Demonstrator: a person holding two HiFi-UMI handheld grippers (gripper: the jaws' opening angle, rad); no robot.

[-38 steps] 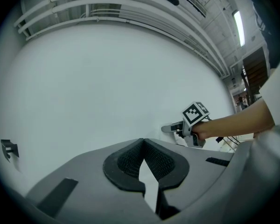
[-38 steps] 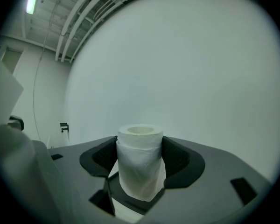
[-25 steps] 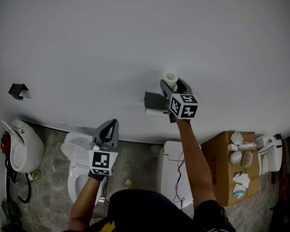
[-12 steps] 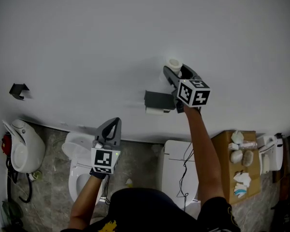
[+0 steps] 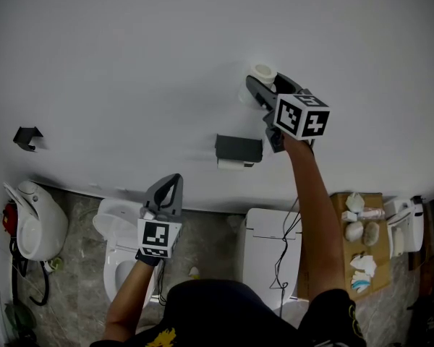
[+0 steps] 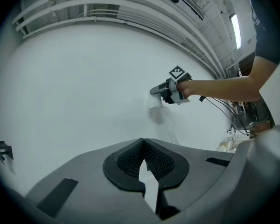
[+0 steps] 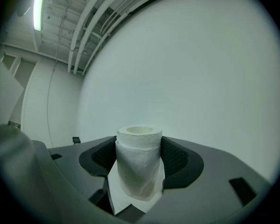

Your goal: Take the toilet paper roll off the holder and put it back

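Note:
In the head view a white toilet paper roll [image 5: 261, 73] is held up against the white wall, above and right of the black wall holder [image 5: 239, 149]. My right gripper [image 5: 265, 87] is shut on the roll. The right gripper view shows the roll [image 7: 139, 164] standing upright between the two dark pads [image 7: 176, 155], with a loose sheet hanging below it. A bit of white paper [image 5: 233, 164] shows under the holder. My left gripper [image 5: 171, 182] hangs lower left, away from the wall holder. It is shut with nothing in it, and its pads [image 6: 130, 158] meet at the tips.
A small black bracket [image 5: 27, 136] sits on the wall far left. Below stand a white toilet [image 5: 119, 246], a second white fixture [image 5: 264, 255] and a white unit [image 5: 30, 219] at the left. A cardboard box [image 5: 329, 251] with several small items stands at the right.
My right gripper has carried the roll up and to the right, away from the holder. The left gripper has barely moved.

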